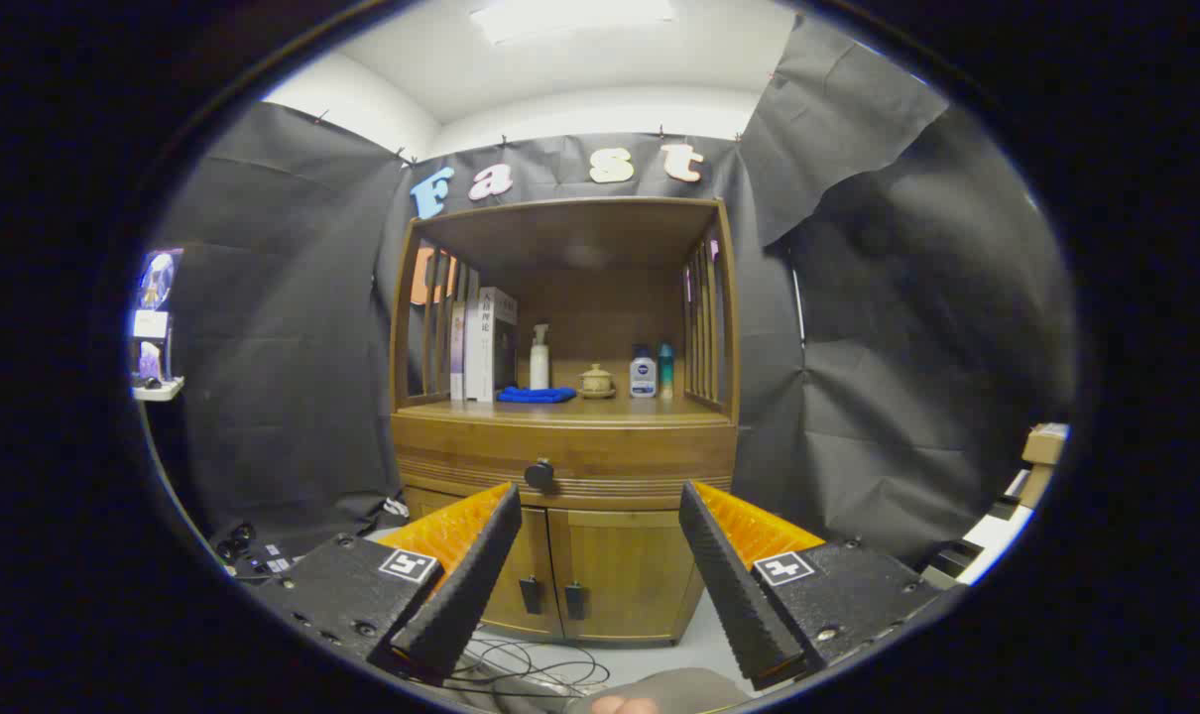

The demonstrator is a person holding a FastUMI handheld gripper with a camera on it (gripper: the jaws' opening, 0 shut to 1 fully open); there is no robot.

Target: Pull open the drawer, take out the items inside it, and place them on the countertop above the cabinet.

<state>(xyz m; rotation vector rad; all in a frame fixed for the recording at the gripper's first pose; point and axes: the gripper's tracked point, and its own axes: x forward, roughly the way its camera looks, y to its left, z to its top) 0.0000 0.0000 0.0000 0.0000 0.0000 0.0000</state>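
Tongs [600, 516] apart, empty, well back from closed drawer [565, 461]; aimed toward knob [539, 474] for pulling it open.

Small square black-and-white marker tags on top of both gripper [600, 496] finger mounts, one per side, each a coded pattern, not readable text. Printed characters down white book [481, 342] spine on cabinet shelf, too small to make out. Blue-and-white bottle [643, 373] beside teal bottle [665, 370] carries dark label with white lettering, blurred beyond reading; white spray bottle [540, 357] plain.
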